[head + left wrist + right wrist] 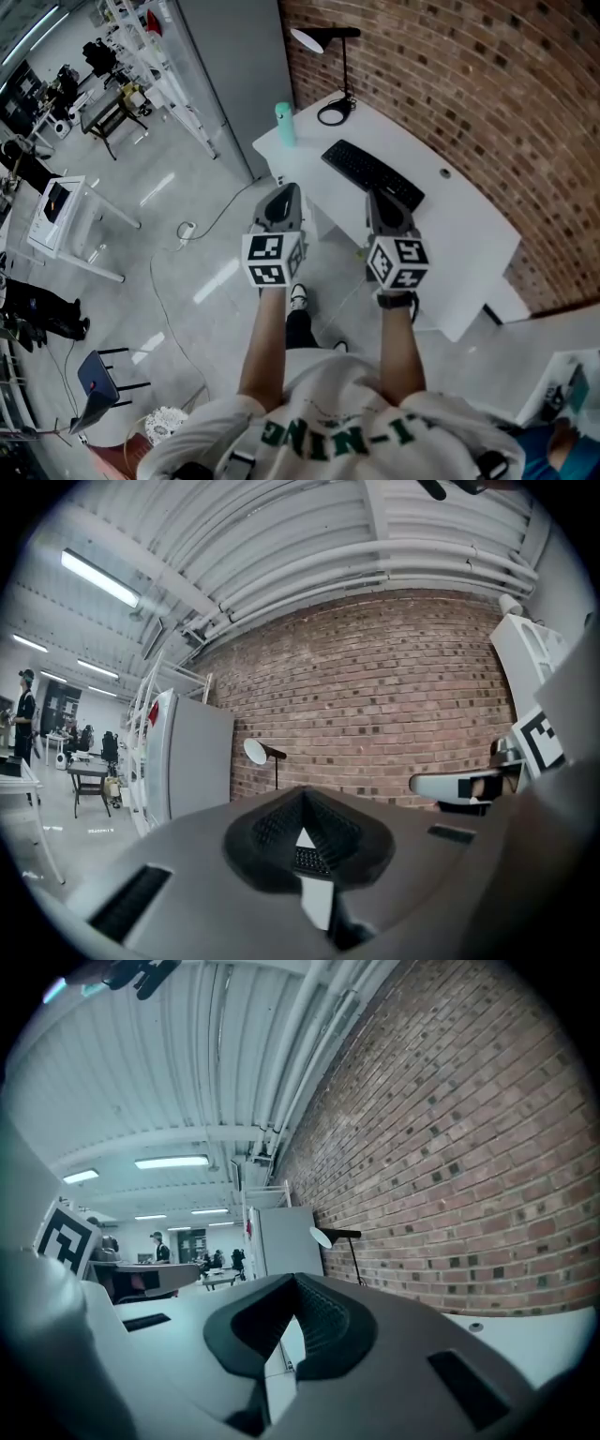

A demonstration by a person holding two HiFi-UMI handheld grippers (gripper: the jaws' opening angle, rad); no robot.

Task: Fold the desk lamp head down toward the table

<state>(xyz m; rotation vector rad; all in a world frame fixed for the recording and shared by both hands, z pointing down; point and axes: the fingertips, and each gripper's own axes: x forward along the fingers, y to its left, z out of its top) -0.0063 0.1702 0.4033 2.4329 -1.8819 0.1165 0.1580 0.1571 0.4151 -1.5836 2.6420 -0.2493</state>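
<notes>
White table [469,225] bears desk lamp [345,66], stem upright, head level.

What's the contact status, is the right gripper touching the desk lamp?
Apart. The head view shows the right gripper near the table's front edge, the keyboard lying between it and the desk lamp at the far end.

A white table [469,234] runs from twelve toward four o'clock beside a brick wall [487,84]. At its twelve o'clock end stands the desk lamp [307,39], stem upright. A teal bottle [284,125] sits at eleven. At centre, the left gripper [285,195] and right gripper [382,199] point toward twelve, with a black keyboard [372,174] just beyond the right one.
</notes>
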